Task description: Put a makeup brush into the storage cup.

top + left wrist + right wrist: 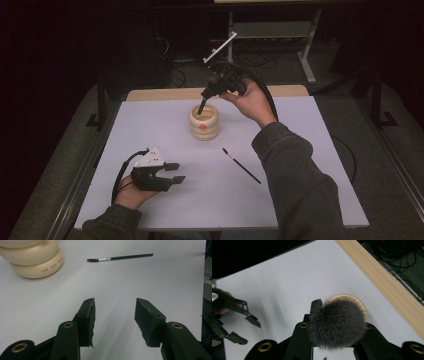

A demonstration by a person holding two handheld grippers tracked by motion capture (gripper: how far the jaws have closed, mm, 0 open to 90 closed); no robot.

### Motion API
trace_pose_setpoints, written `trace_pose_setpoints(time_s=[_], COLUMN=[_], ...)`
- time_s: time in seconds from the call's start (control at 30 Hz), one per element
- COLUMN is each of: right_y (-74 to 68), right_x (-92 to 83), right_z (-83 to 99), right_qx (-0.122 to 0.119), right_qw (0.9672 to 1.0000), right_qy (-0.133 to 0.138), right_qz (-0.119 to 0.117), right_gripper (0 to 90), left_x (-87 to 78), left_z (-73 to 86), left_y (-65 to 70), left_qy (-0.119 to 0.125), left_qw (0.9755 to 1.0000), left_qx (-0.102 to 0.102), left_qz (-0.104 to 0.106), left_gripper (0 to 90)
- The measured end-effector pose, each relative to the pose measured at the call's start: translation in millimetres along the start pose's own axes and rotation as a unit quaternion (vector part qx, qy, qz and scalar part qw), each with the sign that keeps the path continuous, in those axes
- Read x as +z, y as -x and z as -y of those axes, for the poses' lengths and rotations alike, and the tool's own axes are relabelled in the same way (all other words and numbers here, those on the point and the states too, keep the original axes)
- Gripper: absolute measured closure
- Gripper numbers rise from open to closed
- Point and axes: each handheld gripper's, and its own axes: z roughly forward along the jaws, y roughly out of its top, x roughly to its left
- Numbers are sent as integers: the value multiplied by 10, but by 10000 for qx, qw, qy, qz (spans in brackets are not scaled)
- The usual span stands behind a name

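A cream, ridged cup [204, 122] stands at the middle of the white table. Just above and behind it, my right gripper [209, 93] is shut on a make-up brush; the dark handle [201, 107] slants down into the cup's mouth. In the right gripper view the fluffy grey brush head [337, 323] sits between the jaws, over the cup rim [360, 302]. My left gripper [176, 173] rests low at the front left, open, with nothing between its pads [88, 315]. A thin black spoolie brush [241, 165] lies flat to the right of the cup [35, 260].
A white sheet [150, 130] covers the table, with a wooden strip [165, 93] along its far edge. Beyond it are a dark floor, cables and a metal stand [306, 50]. The right forearm's sleeve [295, 170] crosses the table's front right.
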Motion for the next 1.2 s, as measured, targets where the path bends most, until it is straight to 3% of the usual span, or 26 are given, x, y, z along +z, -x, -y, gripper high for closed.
trace_pose_setpoints(time_s=[0.07, 0.47, 1.2], right_y=[34, 223, 296], right_x=[34, 172, 373], right_z=[-21, -22, 30], right_qx=[64, 402, 600], right_qw=[9999, 9987, 9976], right_qy=[-80, -182, -258], right_qz=[53, 248, 234], right_gripper=[748, 748, 747], left_x=[-2, -1, -7], left_z=[-2, 1, 7], left_y=[-15, -10, -29], left_qy=[-54, 22, -49], left_qw=[9999, 10000, 10000], left_qx=[102, -34, 40], left_qz=[-7, -7, -40], left_gripper=[504, 488, 477])
